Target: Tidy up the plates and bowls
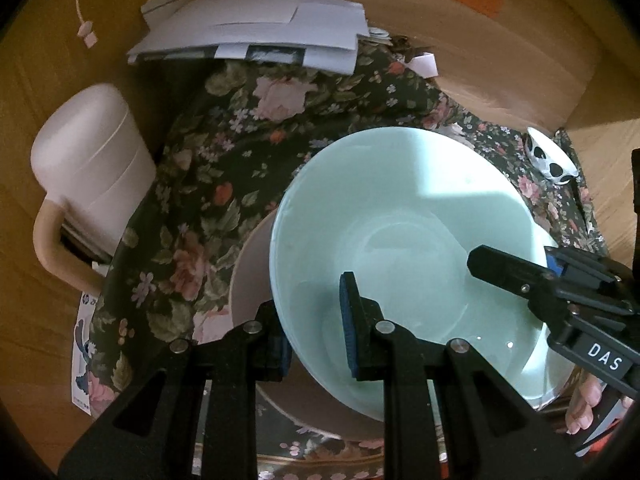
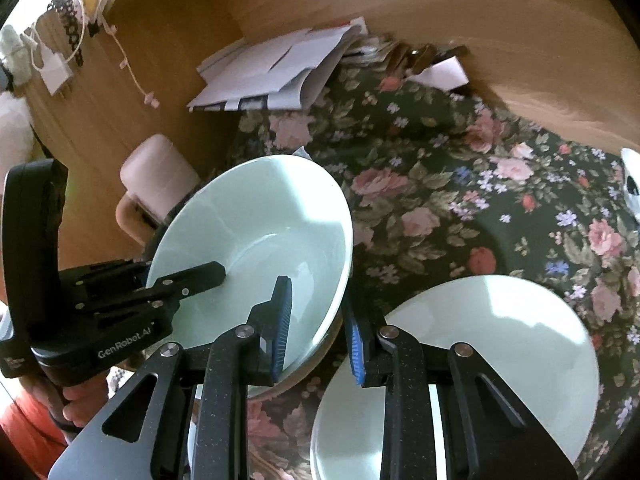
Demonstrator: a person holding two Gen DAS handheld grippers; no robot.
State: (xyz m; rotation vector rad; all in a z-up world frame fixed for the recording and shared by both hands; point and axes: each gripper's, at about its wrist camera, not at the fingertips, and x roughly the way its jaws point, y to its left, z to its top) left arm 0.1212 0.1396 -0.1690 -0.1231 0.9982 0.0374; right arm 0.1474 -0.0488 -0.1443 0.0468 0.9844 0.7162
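Note:
A pale green bowl (image 1: 400, 216) hangs tilted over the floral cloth, gripped from two sides. My left gripper (image 1: 316, 320) is shut on its near rim, one pad inside and one outside the wall. My right gripper (image 2: 320, 304) is shut on the opposite rim of the same bowl (image 2: 256, 232). Each view shows the other gripper's inner finger in the bowl: the right one's finger (image 1: 500, 268) and the left one's finger (image 2: 200, 276). Just under the green bowl sits a beige bowl (image 1: 248, 280). A second pale green dish (image 2: 500, 344) lies on the cloth at the lower right.
A white lidded jug (image 1: 88, 168) with a beige handle stands at the left. Loose papers (image 1: 248, 28) lie at the back against the wooden wall. A small white-and-black object (image 1: 548, 158) sits at the right. A floral gold-rimmed plate (image 1: 320, 448) lies under the beige bowl.

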